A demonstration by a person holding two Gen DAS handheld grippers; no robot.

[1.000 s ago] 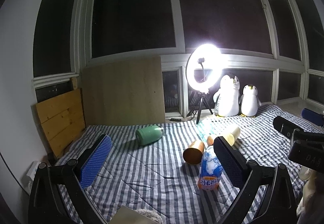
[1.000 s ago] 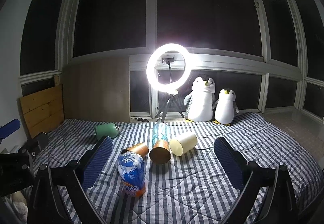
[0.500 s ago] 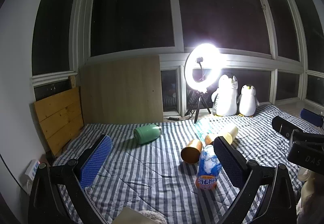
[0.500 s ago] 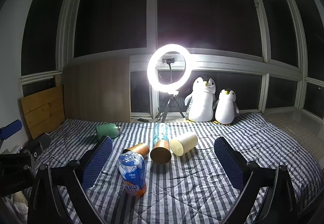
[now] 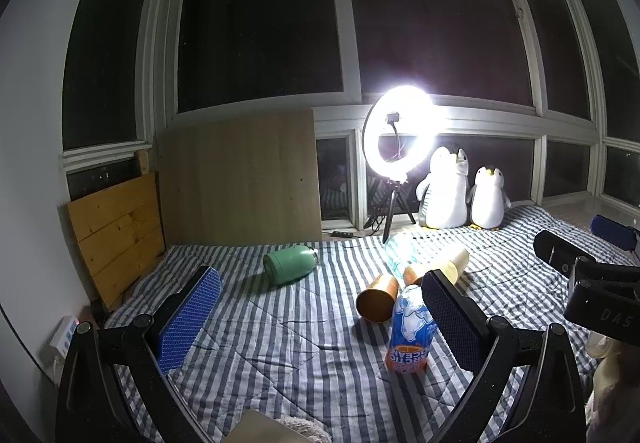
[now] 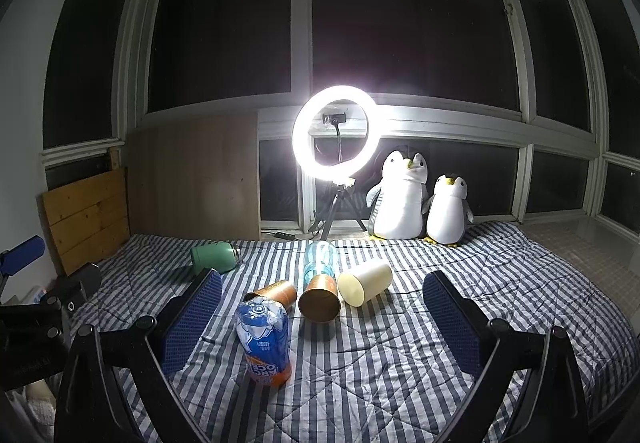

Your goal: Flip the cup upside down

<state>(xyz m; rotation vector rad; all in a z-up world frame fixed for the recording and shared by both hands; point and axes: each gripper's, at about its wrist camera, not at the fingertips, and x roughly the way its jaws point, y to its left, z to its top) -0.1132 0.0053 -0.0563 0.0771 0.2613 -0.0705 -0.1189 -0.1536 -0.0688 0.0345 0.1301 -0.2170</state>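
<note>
Two tongs: left tongs (image 5: 318,317) and right tongs (image 6: 322,317), both spread wide with nothing between the pads, both held above the near end of the bed (image 6: 520,283).
Nearest item: upside-down drink bottle (image 6: 264,347) standing on its cap end, just ahead of the right tongs' left pad.
Task items: three cups lying on their sides in a loose row beyond the bottle; copper cup (image 6: 320,297) in the middle, second copper cup (image 6: 274,291) to its left, cream cup (image 6: 364,283) to its right.
Axis: the middle copper cup points along the line of sight from the right tongs, one round end facing them; the cream cup lies slanted, far end to the right.
Nearer side: judged the right tongs, which have the row almost dead ahead; from the left tongs the cups sit off to the right, partly behind the right pad.
Behind: clear water bottle (image 6: 320,257), green flask (image 6: 214,259) far left.
Farthest: ring light (image 6: 335,131), two penguin toys (image 6: 400,195) at the window.
</note>
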